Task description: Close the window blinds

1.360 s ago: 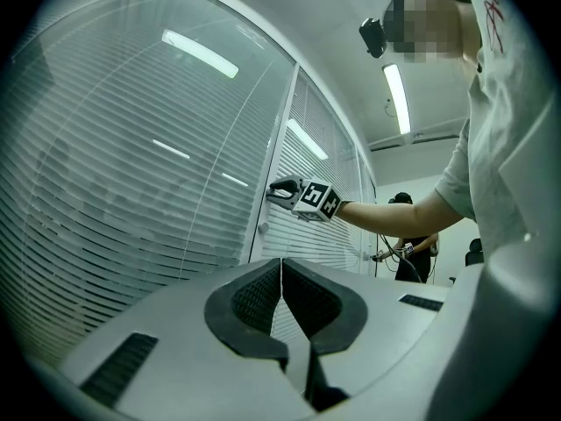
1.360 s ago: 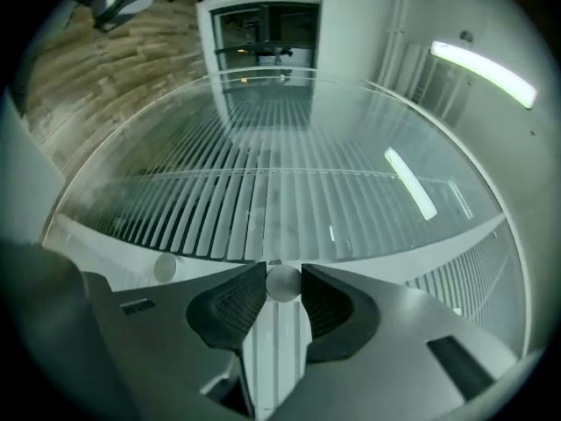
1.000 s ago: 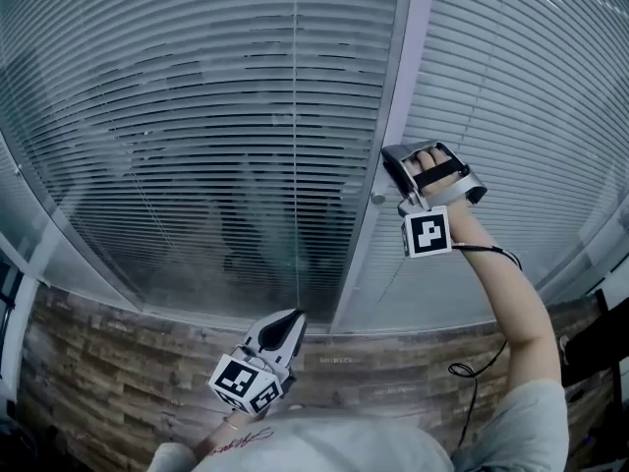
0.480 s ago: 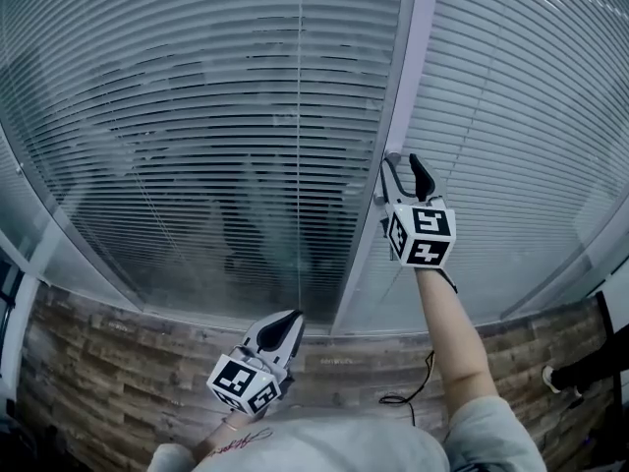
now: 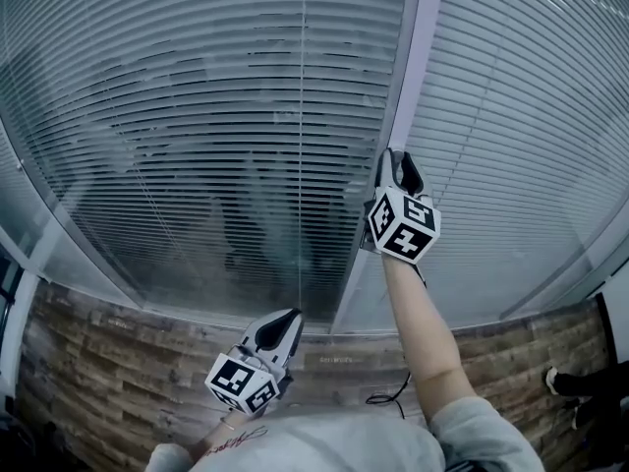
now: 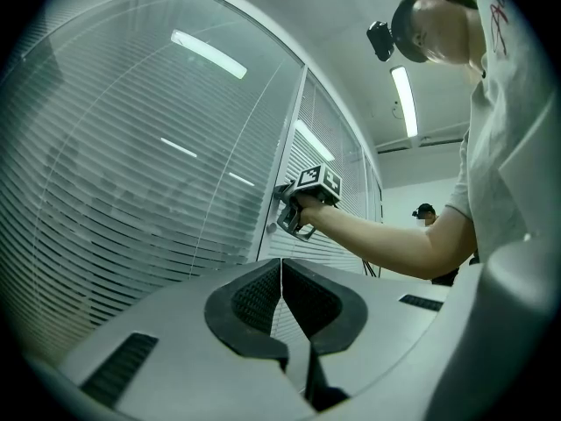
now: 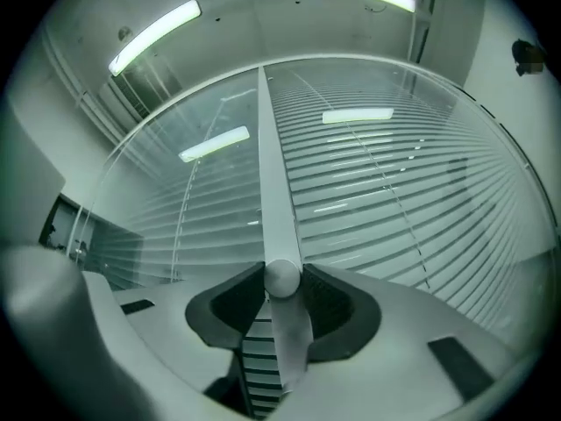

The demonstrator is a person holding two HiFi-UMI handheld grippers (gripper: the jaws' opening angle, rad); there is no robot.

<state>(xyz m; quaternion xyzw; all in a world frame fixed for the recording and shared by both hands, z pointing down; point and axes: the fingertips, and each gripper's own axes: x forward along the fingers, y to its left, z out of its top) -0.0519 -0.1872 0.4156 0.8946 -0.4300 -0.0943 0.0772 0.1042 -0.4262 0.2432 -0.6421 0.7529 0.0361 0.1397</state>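
Gripping the small round knob on the upright frame post, the right gripper was seen with its pads pressed against either side of it. A second earlier this gripper had been rolled onto its side at the same spot. Half a second earlier it had been turned back upright with its jaws spread wide, and they had just been drawn in again around the knob. The forearm had been shifted slightly leftward in the head view over that time. The blinds were hung behind the glass on both sides of the post, their slats unchanged, with dim shapes visible through the left set. The left gripper was kept low before the wood-patterned wall, where it had been before, its jaws closed together on nothing.
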